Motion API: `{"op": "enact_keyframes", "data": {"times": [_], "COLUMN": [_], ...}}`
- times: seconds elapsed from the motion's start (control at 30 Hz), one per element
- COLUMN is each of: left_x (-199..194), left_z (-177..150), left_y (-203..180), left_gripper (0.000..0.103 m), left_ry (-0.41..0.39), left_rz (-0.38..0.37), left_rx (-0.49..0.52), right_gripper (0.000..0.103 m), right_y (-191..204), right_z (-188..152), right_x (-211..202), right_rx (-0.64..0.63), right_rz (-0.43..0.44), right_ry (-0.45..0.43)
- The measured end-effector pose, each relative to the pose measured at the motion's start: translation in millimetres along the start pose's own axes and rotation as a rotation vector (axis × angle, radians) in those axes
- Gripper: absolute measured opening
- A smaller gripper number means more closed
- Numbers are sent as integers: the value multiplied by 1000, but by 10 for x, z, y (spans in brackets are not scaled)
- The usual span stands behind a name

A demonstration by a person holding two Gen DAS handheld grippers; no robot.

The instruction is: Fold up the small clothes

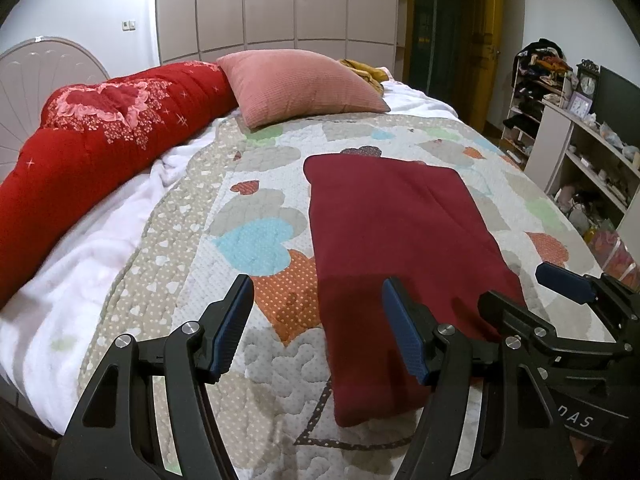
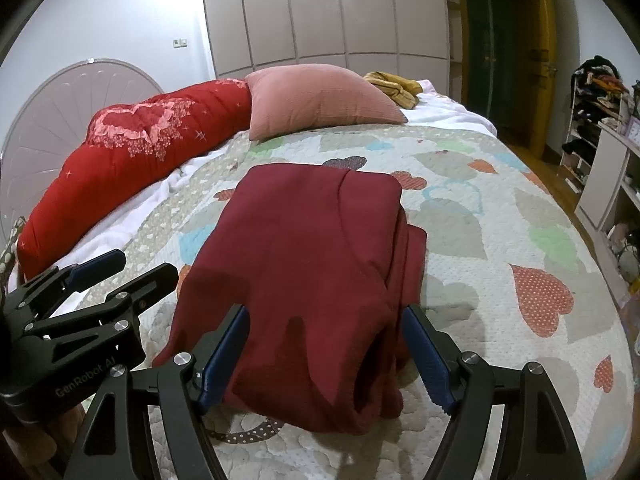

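Observation:
A dark red garment [image 1: 400, 240] lies folded into a long rectangle on the heart-patterned quilt [image 1: 256, 216]. In the right wrist view the garment [image 2: 312, 272] shows stacked layers along its right side. My left gripper [image 1: 318, 292] is open and empty, above the garment's near left edge. My right gripper [image 2: 326, 322] is open and empty, its jaws spread over the garment's near end. The right gripper also shows in the left wrist view [image 1: 528, 284], and the left gripper in the right wrist view [image 2: 132, 264].
A pink pillow [image 1: 304, 84] and a red rolled duvet [image 1: 100, 140] lie at the far side of the bed. A yellow cloth [image 2: 394, 84] lies behind the pillow. Shelves [image 1: 592, 152] stand right of the bed. A wardrobe [image 1: 276, 4] stands behind.

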State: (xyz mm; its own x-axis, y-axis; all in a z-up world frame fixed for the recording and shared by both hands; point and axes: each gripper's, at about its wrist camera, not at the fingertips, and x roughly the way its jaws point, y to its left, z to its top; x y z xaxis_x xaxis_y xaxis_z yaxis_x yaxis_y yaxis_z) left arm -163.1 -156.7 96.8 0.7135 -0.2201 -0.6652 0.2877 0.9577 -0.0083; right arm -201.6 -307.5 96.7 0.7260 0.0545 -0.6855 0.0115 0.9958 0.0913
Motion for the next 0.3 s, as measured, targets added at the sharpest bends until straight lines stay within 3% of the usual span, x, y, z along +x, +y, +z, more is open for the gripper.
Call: {"op": "enact_keyframes", "data": {"times": [0.3], "left_x": [59], "left_z": [8], "left_y": [74], "left_gripper": [67], "left_ry": [6], "left_rz": [-1], "left_rx": [-8], "right_gripper": [76], "right_y": [10], "right_z": [3], "right_x": [58], "right_rx": [-8], "right_rz": [3], "right_ry": [11]}}
